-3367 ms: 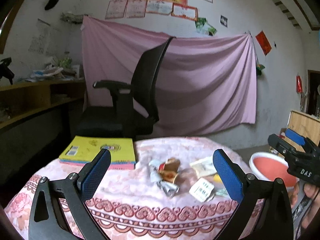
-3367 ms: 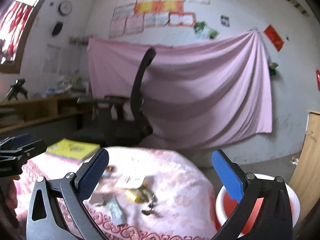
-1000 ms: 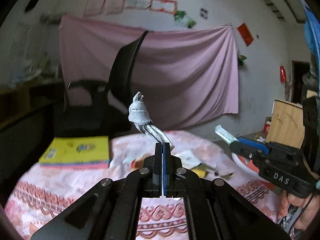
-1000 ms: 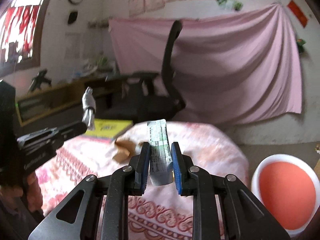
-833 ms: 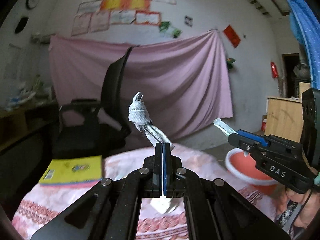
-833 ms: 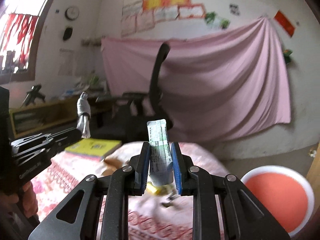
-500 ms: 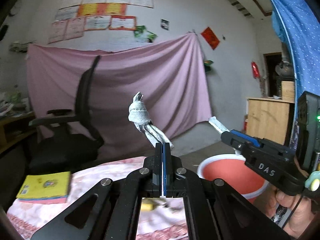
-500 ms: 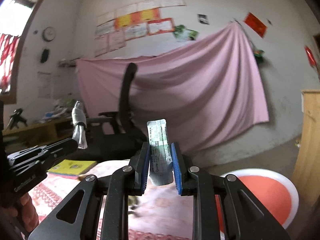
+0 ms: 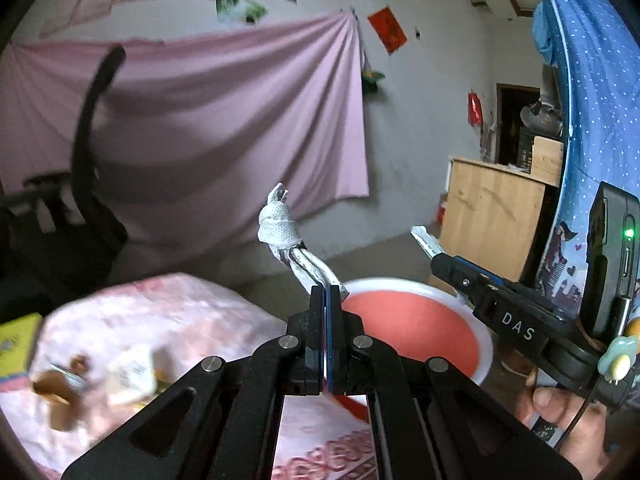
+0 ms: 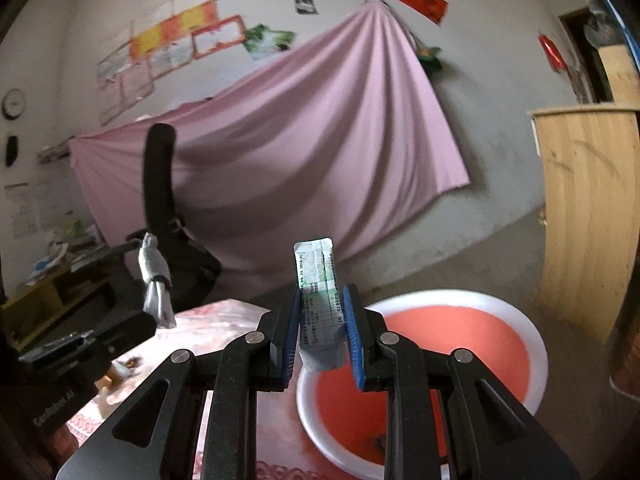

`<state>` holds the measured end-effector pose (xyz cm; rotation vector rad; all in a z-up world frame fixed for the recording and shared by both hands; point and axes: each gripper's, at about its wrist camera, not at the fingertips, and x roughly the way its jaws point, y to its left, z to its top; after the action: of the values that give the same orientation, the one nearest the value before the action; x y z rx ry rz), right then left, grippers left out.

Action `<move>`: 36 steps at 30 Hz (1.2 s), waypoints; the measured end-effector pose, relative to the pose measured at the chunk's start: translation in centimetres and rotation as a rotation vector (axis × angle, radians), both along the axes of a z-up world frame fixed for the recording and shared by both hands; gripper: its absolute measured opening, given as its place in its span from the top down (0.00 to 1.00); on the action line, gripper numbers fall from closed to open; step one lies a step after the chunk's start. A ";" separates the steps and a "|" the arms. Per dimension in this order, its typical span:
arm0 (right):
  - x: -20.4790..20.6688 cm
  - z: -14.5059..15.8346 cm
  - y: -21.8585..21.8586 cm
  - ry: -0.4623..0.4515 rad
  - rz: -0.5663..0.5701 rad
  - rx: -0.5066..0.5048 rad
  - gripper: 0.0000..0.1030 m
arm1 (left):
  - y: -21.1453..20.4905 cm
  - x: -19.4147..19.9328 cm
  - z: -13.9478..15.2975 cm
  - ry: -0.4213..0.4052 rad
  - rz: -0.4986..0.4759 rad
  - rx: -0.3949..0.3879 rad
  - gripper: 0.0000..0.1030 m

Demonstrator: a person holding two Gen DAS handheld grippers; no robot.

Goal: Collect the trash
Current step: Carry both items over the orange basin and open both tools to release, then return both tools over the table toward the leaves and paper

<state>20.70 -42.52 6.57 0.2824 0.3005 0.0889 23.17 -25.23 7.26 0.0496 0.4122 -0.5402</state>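
Note:
My left gripper (image 9: 327,300) is shut on a twisted silver wrapper (image 9: 280,228) that sticks up above its tips. My right gripper (image 10: 322,312) is shut on a flat green-and-white printed packet (image 10: 318,280) standing upright between the blue pads. A red basin with a white rim (image 10: 460,344) sits on the floor just beyond the right gripper; the same basin (image 9: 416,332) lies ahead of the left gripper. Each gripper shows in the other's view: the right gripper (image 9: 440,258) with its packet (image 9: 424,240), the left gripper (image 10: 136,326) with its wrapper (image 10: 154,276). Loose trash (image 9: 96,372) lies on the table, blurred.
The pink-patterned table cloth (image 9: 168,320) is at lower left, with a yellow book (image 9: 16,344) at its far edge. A black office chair (image 10: 164,216) stands before a pink sheet on the wall. A wooden cabinet (image 10: 588,208) stands right of the basin.
Both grippers have swung to the right, away from the table toward the red basin, still holding the wrapper and the packet. The basin now fills more of both views.

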 end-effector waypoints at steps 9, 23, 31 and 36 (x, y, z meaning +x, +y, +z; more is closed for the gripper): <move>1.1 -1.0 -1.6 0.106 -0.034 0.021 0.79 | -3.2 4.0 -1.3 0.203 -0.032 0.019 1.00; 1.8 -1.9 -3.3 0.185 -0.071 0.059 0.79 | -5.3 5.9 -2.1 0.306 -0.046 0.024 1.00; 1.8 -1.9 -3.2 0.184 -0.072 0.044 0.78 | -3.7 5.5 -2.5 0.307 -0.007 0.001 1.00; 1.7 -1.7 -2.9 0.174 -0.074 0.027 0.78 | -2.2 5.0 -2.3 0.296 0.034 -0.021 1.00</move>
<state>22.38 -45.46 4.92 0.3285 0.4612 -0.0043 28.21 -27.43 4.93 -0.0582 0.6948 -0.5194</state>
